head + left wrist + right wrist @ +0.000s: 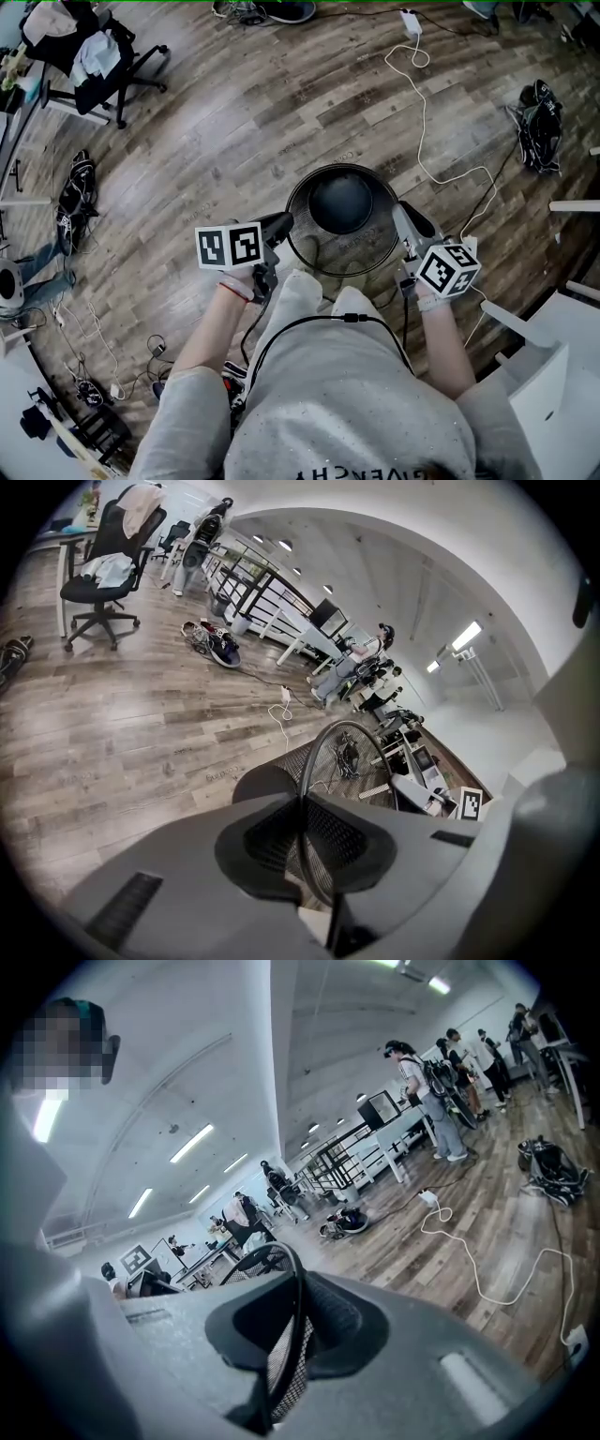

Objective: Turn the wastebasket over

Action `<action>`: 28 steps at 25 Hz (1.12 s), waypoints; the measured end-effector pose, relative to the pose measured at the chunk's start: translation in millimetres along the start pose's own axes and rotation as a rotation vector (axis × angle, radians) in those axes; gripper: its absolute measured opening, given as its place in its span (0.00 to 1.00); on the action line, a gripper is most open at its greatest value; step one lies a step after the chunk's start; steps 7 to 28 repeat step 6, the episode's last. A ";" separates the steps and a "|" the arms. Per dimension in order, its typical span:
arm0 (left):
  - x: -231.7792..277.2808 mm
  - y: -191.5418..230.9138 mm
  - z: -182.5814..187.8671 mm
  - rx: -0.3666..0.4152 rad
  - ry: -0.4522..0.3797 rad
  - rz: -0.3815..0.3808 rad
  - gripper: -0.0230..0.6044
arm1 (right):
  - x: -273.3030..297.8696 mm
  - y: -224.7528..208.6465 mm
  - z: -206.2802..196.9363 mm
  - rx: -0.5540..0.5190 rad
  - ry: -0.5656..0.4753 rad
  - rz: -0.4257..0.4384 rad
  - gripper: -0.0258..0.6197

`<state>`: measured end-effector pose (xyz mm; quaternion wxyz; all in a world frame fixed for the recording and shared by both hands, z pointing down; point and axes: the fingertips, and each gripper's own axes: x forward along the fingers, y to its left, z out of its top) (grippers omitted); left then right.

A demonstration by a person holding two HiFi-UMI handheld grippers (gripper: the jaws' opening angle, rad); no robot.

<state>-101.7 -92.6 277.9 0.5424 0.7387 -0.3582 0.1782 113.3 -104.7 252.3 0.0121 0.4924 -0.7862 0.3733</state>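
Ahead of the person's knees [298,291], black mesh wastebasket [341,202] is mouth-up; left tongs [287,223] pinch its left rim, right tongs [400,213] its right rim. Sweatshirt [356,394] print reads GIVENCHY, upside down.

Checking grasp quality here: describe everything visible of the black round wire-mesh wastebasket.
The black round wire-mesh wastebasket has a thin ring rim, see-through mesh wall and solid dark base. Its mouth faces up. The left gripper and right gripper clamp opposite sides of the rim, one jaw inside and one outside. Whether it rests on the wooden floor cannot be told.
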 end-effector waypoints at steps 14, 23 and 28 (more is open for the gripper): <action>2.2 10.7 6.0 -0.007 0.010 -0.004 0.07 | 12.3 0.0 -2.5 0.007 0.005 -0.006 0.09; 2.2 10.7 6.0 -0.007 0.010 -0.004 0.07 | 12.3 0.0 -2.5 0.007 0.005 -0.006 0.09; 2.2 10.7 6.0 -0.007 0.010 -0.004 0.07 | 12.3 0.0 -2.5 0.007 0.005 -0.006 0.09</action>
